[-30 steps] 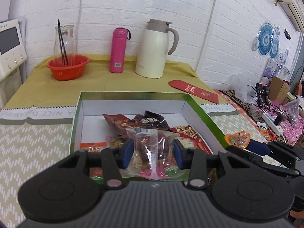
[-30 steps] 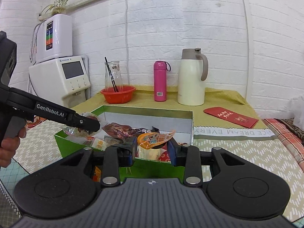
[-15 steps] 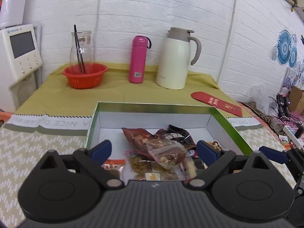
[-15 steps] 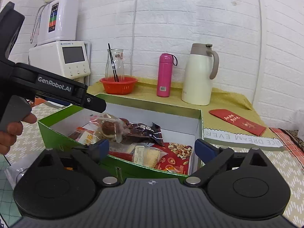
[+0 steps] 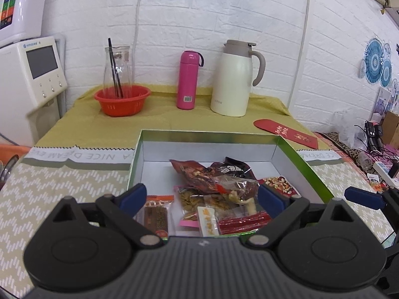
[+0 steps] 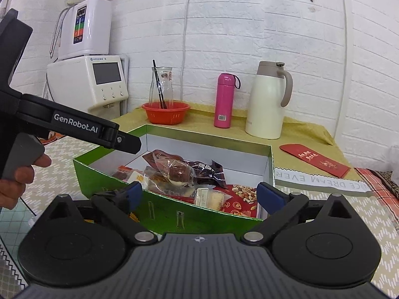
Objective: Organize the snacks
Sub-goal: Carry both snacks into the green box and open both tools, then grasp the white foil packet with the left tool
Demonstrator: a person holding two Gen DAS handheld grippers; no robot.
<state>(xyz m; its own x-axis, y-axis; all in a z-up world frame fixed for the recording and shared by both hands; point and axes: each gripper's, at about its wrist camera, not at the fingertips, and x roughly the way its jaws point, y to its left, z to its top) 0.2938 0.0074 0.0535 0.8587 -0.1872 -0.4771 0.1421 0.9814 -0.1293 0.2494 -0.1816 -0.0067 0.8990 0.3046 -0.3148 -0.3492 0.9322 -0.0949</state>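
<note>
Two blue-padded jaws of my left gripper [image 5: 201, 196] stood wide apart in the left wrist view, gripping nothing, poised over the near edge of the green cardboard box with white inner walls [image 5: 303, 160]. Inside that box lay the heap of snack packets [image 5: 219, 186]: a dark red bag at the middle, a clear pouch of nuts on top of it, and flat red and orange packs nearest me. Beyond the box stood an orange plastic basket [image 5: 122, 101], a pink flask [image 5: 187, 79] and a cream thermos jug [image 5: 235, 78].

From the right wrist view, my right gripper [image 6: 202, 194] was likewise released and empty, just outside the box's near green wall [image 6: 159, 203]. My left hand [image 6: 18, 174] held its gripper left of the box, its tip over the box's far left corner.
</note>
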